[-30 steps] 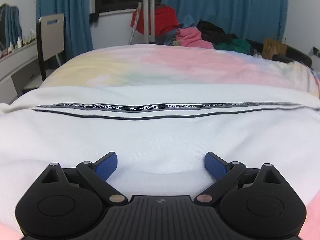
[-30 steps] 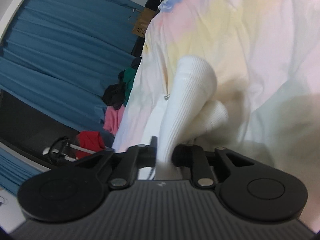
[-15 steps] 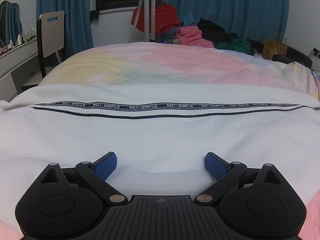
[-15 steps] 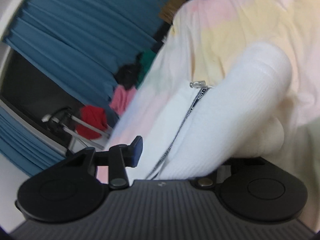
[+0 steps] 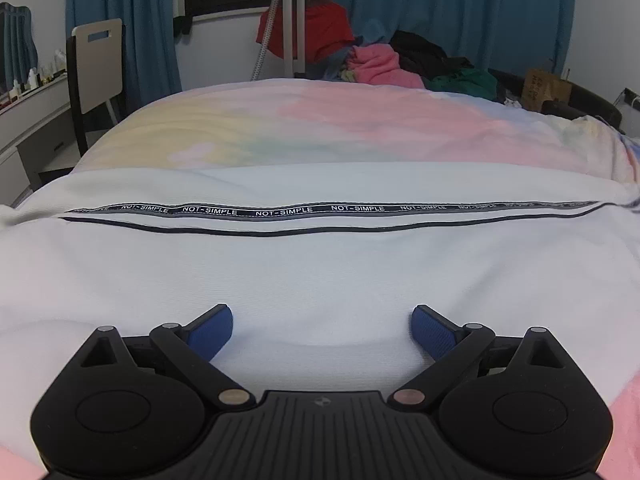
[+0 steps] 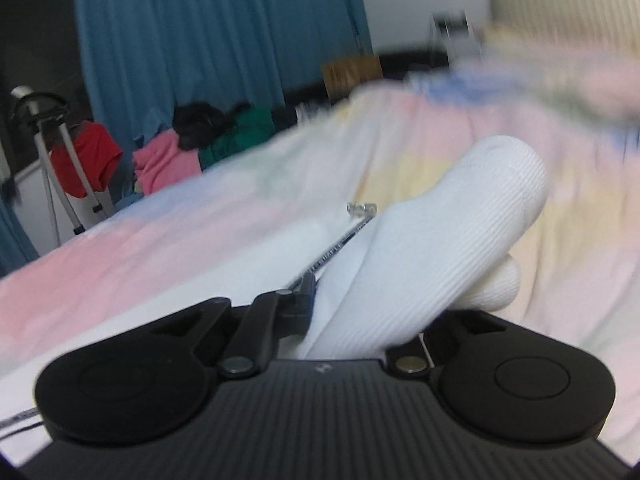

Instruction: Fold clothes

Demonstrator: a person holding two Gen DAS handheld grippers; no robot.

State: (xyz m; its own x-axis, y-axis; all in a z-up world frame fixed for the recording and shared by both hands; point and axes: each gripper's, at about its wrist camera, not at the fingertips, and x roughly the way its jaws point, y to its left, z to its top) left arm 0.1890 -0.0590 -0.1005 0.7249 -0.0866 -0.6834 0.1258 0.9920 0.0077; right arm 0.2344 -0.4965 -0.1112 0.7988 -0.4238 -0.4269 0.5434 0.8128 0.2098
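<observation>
A white garment (image 5: 320, 264) with a black "NOT-SIMPLE" tape stripe (image 5: 288, 211) lies flat across the bed. My left gripper (image 5: 322, 330) is open, its blue pads (image 5: 210, 330) resting just above the cloth near its front edge. In the right wrist view my right gripper (image 6: 360, 312) has the garment's white ribbed cuff (image 6: 448, 240) between its jaws; the left finger (image 6: 306, 296) shows, the right one is hidden behind the cuff. The view is blurred by motion.
The bed has a pastel pink and yellow cover (image 5: 320, 128). Behind it are a pile of clothes (image 5: 376, 64), a tripod (image 5: 290, 20), blue curtains (image 5: 440, 12), a chair (image 5: 98, 60) and a desk (image 5: 28, 108) at the left, a cardboard box (image 5: 544, 88) at the right.
The right gripper has swung round with the cuff, so its view turned from the bed cover to level across the bed. Its jaws opened half a second ago, then narrowed. The left gripper barely moved.
</observation>
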